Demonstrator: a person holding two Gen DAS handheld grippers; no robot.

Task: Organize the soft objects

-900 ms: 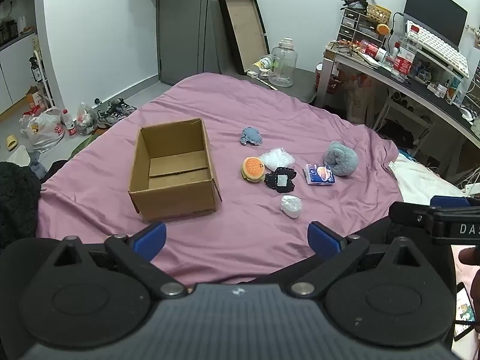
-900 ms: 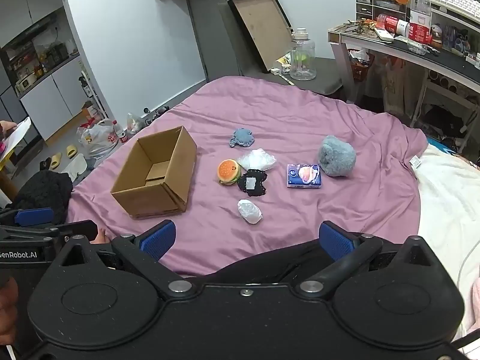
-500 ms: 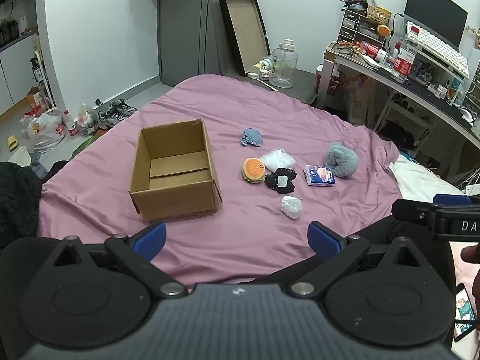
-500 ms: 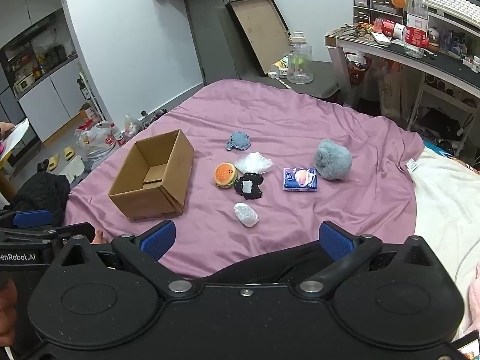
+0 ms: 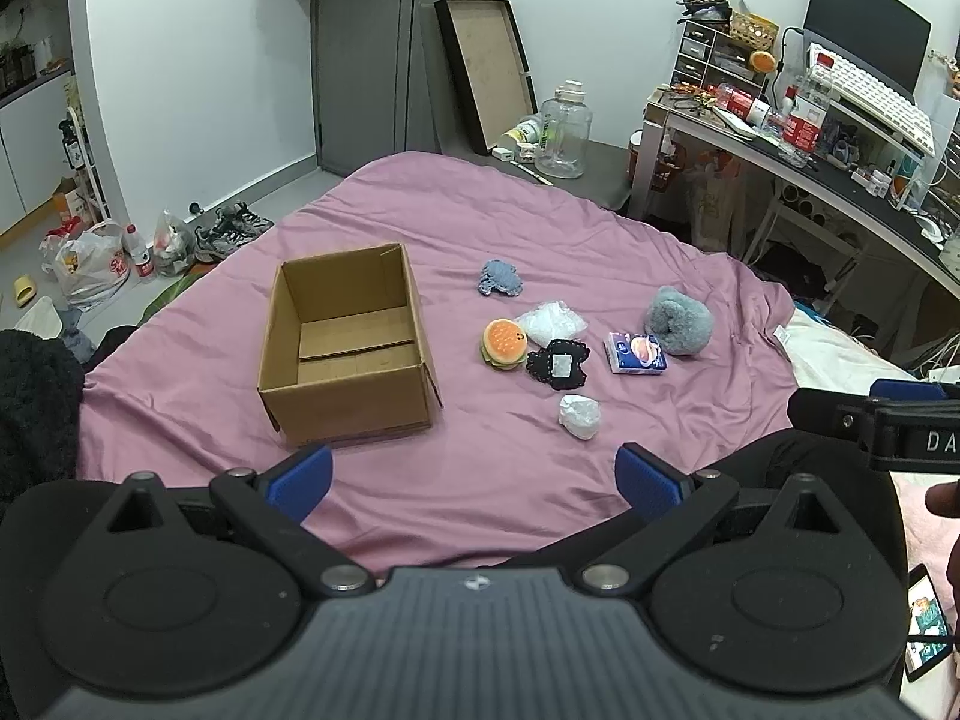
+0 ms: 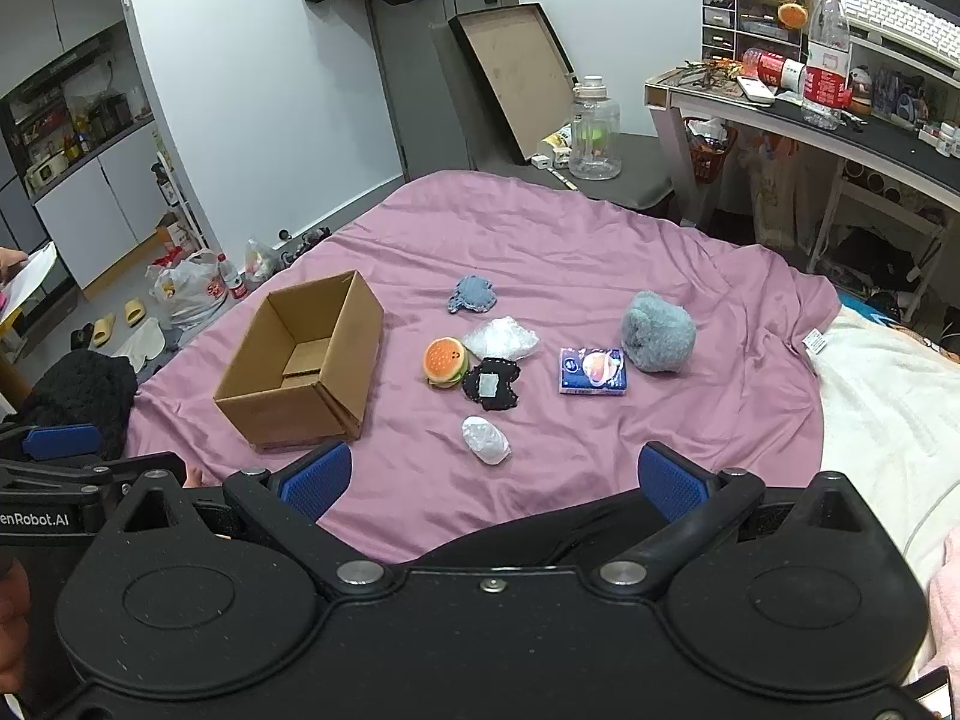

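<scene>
Soft toys [image 5: 505, 344] — pink bedspread [image 5: 540, 222], bedroom

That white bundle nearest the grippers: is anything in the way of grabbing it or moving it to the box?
Nothing visible. The white bundle lies alone on bare sheet ahead of the open right gripper. The box sits open-topped and empty to its left, with only sheet between them.

Clear water jug [image 5: 563, 131] on the floor, cluttered desk [image 5: 840, 171], white keyboard [image 5: 870, 93], plastic bags [image 6: 189, 291]
</scene>
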